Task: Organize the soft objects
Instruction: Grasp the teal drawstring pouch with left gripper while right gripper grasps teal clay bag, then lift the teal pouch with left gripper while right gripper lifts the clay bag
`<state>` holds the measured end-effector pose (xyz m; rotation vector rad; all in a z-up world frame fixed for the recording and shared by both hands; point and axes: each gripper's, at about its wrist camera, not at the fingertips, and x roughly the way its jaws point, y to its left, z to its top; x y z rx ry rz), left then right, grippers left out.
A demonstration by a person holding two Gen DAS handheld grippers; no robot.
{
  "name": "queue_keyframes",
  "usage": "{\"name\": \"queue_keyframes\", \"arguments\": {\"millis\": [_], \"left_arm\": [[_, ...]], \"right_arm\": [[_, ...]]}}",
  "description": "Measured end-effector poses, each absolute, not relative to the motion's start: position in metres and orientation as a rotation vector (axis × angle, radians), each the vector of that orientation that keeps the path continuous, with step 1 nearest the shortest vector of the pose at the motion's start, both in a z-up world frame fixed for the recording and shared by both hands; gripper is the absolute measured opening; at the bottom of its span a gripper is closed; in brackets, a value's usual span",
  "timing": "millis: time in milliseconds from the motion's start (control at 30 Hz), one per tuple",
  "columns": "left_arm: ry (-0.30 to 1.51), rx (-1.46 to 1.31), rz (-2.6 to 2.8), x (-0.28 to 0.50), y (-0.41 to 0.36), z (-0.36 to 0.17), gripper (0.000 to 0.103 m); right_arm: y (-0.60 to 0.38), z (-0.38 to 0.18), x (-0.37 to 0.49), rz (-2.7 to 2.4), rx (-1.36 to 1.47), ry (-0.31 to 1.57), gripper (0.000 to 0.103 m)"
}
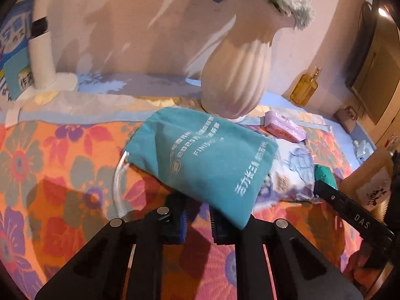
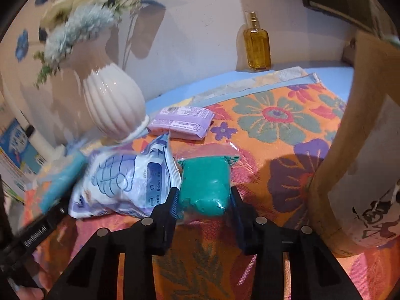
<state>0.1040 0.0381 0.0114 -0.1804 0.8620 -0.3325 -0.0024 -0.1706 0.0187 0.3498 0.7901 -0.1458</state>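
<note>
- Teal cloth drawstring pouch (image 1: 200, 155): light, limp, sure to sag and fold when lifted; printed with pale lettering, white cord looping out at its far-left corner.
- Lying on the floral tablecloth (image 1: 62, 175), just in front of the ribbed white vase (image 1: 237, 75), near edge draped over the fingertips.
- Left gripper (image 1: 198, 222) clenched, seemingly pinching that near hem; thin fabric, so a deeper bite probably safer than the very edge.
- Green putty-like block in a clear wrapper (image 2: 205, 187): soft, dentable, likely denser than the pouch, with slippery film; best taken across its short sides, mid-body.
- Resting on the same cloth, touching the white-and-blue wipes pack (image 2: 125, 182) on its left, well short of the lilac packet (image 2: 182, 122) behind.
- Right gripper (image 2: 205, 207) grasping the block, pads pressed against both flanks at its near end.
- Risk, by judgement: film sliding over the block under a hard squeeze.
- Tan upright box (image 2: 350, 137) just to the right, a possible destination; cannot tell for sure.
</note>
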Motion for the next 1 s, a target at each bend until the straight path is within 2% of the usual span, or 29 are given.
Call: {"name": "queue_keyframes", "arguments": {"millis": [233,300,333,400,433,567,767,833,867,900,933,1000], "left_arm": [[0.866,-0.238,-0.376,0.075,0.052,0.023,0.01],[0.874,-0.286,-0.382,0.072,0.06,0.022,0.013],[0.89,-0.326,-0.385,0.074,0.064,0.02,0.03],[0.922,-0.457,-0.397,0.082,0.074,0.011,0.087],[0.92,-0.516,-0.393,0.085,0.078,0.008,0.095],[0.883,-0.738,-0.378,0.093,0.098,-0.002,0.097],[0.876,-0.781,-0.286,0.123,0.093,-0.001,0.099],[0.907,-0.82,-0.324,0.139,0.084,-0.004,0.096],[0.952,-0.825,-0.349,0.148,0.074,-0.008,0.076],[0.984,-0.814,-0.369,0.154,0.065,-0.012,0.028],[1.019,-0.798,-0.389,0.159,0.057,-0.016,0.012],[1.04,-0.779,-0.361,0.16,0.047,-0.021,0.008]], "right_arm": [[-0.174,0.026,-0.036,-0.105,0.387,0.749,0.037],[-0.175,0.023,-0.041,-0.094,0.4,0.751,0.037],[-0.176,0.022,-0.043,-0.083,0.415,0.752,0.037],[-0.177,0.021,-0.042,-0.079,0.422,0.756,0.037],[-0.176,0.021,-0.042,-0.074,0.424,0.76,0.037],[-0.181,0.018,-0.042,-0.047,0.46,0.761,0.037],[-0.183,0.016,-0.04,-0.035,0.479,0.772,0.038],[-0.183,0.016,-0.039,-0.033,0.483,0.771,0.038],[-0.184,0.015,-0.039,-0.031,0.486,0.771,0.038],[-0.184,0.015,-0.039,-0.03,0.487,0.77,0.038],[-0.184,0.015,-0.039,-0.03,0.487,0.77,0.038],[-0.185,0.015,-0.04,-0.029,0.485,0.769,0.038]]}}
